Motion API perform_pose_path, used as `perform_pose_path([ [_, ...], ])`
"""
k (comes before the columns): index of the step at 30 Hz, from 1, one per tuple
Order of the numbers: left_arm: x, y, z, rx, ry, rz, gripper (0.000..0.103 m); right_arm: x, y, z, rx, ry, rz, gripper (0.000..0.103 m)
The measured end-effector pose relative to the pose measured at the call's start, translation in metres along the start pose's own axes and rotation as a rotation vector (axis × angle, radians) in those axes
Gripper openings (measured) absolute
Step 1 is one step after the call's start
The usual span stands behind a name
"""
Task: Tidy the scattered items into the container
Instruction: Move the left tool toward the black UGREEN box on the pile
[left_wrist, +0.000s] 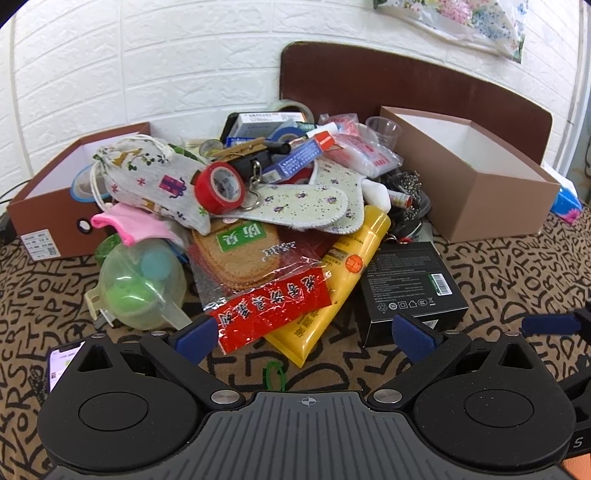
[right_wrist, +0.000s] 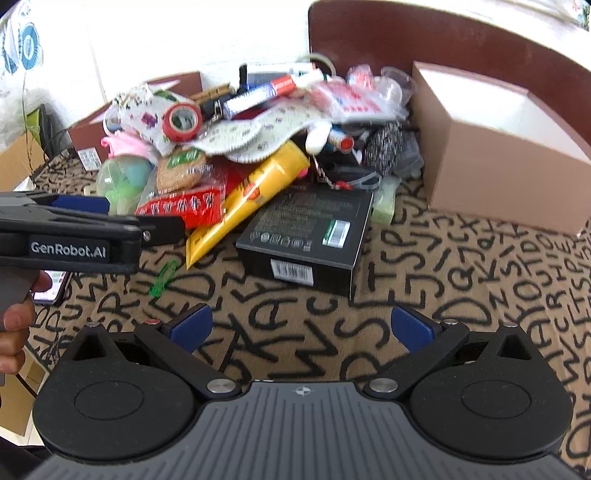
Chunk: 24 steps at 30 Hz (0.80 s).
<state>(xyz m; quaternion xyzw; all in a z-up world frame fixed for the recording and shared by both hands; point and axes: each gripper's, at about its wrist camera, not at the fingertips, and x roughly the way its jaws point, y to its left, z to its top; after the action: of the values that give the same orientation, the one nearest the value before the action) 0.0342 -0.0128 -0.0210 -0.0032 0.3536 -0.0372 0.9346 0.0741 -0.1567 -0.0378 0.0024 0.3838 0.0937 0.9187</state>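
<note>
A pile of scattered items lies between two boxes. In it are a yellow tube (left_wrist: 343, 273), a red packet (left_wrist: 273, 310), a black box (left_wrist: 412, 284), red tape (left_wrist: 219, 186), a printed cloth pouch (left_wrist: 155, 181) and a clear green ball (left_wrist: 142, 286). My left gripper (left_wrist: 308, 334) is open and empty, with its fingers at the near edge of the red packet and yellow tube. My right gripper (right_wrist: 301, 326) is open and empty, short of the black box (right_wrist: 306, 236). The open brown box (left_wrist: 469, 170) stands right of the pile.
A second brown box (left_wrist: 48, 218) stands left of the pile. A patterned cloth (right_wrist: 461, 314) covers the surface. A green clip (right_wrist: 162, 277) lies near the tube. A phone (left_wrist: 61, 360) lies at the left. My left gripper's body (right_wrist: 74, 229) shows in the right wrist view.
</note>
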Motion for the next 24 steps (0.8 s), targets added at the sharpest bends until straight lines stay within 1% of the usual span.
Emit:
perform_pose_path([
  [3,0.006,-0.001,0.001,0.004,0.006,-0.037,0.103,0.003,-0.006,0.000,-0.016,-0.060,0.007,0.102],
  [5,0.009,-0.003,0.002,0.014,0.007,-0.063,0.103,0.007,-0.010,-0.001,-0.050,-0.079,-0.008,0.102],
  [9,0.017,-0.009,0.006,0.036,0.009,-0.116,0.103,0.020,-0.018,-0.002,-0.094,-0.069,-0.051,0.102],
  [11,0.022,-0.012,0.008,0.043,0.016,-0.151,0.103,0.026,-0.025,-0.002,-0.081,-0.065,-0.033,0.100],
  [14,0.028,-0.018,0.009,0.065,0.032,-0.208,0.098,0.031,-0.030,-0.002,-0.084,-0.058,-0.007,0.097],
  [17,0.037,-0.023,0.008,0.088,0.047,-0.235,0.094,0.035,-0.029,-0.003,-0.118,-0.052,0.004,0.093],
  [20,0.049,-0.026,0.010,0.091,0.063,-0.257,0.089,0.039,-0.029,-0.003,-0.135,-0.047,0.037,0.086],
  [24,0.066,-0.025,0.014,0.072,0.088,-0.283,0.083,0.048,-0.029,-0.001,-0.159,-0.032,0.049,0.073],
])
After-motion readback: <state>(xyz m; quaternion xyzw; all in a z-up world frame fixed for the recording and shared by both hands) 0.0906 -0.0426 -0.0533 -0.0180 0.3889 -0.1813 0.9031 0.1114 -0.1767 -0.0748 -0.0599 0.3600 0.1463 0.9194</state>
